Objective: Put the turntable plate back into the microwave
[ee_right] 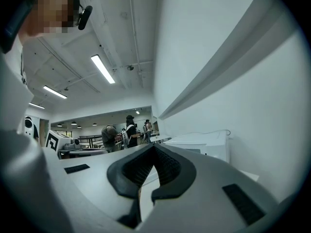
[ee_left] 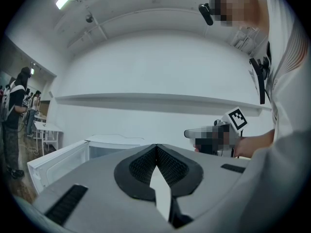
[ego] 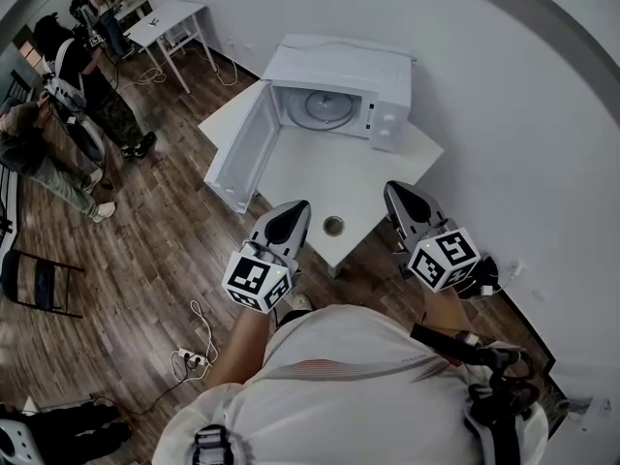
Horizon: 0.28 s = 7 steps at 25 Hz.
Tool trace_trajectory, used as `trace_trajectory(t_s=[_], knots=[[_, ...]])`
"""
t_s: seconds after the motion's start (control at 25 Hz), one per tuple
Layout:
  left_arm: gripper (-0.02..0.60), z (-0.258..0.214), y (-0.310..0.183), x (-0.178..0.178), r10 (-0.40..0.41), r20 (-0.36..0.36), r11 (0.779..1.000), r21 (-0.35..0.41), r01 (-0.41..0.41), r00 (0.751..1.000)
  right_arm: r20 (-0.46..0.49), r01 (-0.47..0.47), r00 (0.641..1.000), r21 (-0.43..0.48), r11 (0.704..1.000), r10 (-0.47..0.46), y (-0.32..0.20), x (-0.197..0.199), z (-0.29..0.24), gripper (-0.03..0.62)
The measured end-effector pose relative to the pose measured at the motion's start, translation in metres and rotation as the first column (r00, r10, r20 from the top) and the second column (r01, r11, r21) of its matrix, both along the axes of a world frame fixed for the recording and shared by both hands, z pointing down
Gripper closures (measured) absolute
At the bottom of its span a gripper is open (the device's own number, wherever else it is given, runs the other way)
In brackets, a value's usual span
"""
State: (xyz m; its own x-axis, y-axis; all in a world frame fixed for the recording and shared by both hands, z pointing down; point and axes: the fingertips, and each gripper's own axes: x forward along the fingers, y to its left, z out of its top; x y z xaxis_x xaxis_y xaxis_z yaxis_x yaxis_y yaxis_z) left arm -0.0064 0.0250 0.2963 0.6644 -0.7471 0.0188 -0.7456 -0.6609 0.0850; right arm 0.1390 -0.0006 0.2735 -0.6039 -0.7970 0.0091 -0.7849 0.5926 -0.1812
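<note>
The white microwave (ego: 341, 77) stands at the back of a white table (ego: 320, 177) with its door (ego: 240, 148) swung open to the left. A round glass turntable plate (ego: 325, 108) lies inside the cavity. A small round dark piece (ego: 333, 226) rests on the table near the front edge. My left gripper (ego: 298, 207) and right gripper (ego: 391, 190) hover at that front edge, short of the microwave, both shut and holding nothing. In the left gripper view the pads meet at the left gripper's (ee_left: 155, 147) tips, with the door (ee_left: 56, 161) to the left. The right gripper's (ee_right: 154, 148) pads also meet.
A white wall runs behind and to the right of the table. People (ego: 87, 76) stand on the wooden floor at the left, near a folding chair (ego: 39, 284) and a second white table (ego: 172, 17). A power strip (ego: 191, 358) and cable lie on the floor.
</note>
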Motion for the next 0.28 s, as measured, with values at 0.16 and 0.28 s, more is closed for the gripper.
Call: trace_trajectory(t_s=[0.16, 0.28], knots=[[0.571, 0.0008, -0.001, 0.0003, 0.01, 0.005, 1.0, 0.003, -0.01, 1.0, -0.003, 0.001, 1.0, -0.004, 1.0, -0.001, -0.0006, -0.0024, 0.0028, 0.589], [0.571, 0.0011, -0.0018, 0.002, 0.023, 0.007, 1.0, 0.007, -0.023, 1.0, -0.001, -0.002, 1.0, -0.009, 1.0, 0.002, -0.0015, -0.0025, 0.0045, 0.589]])
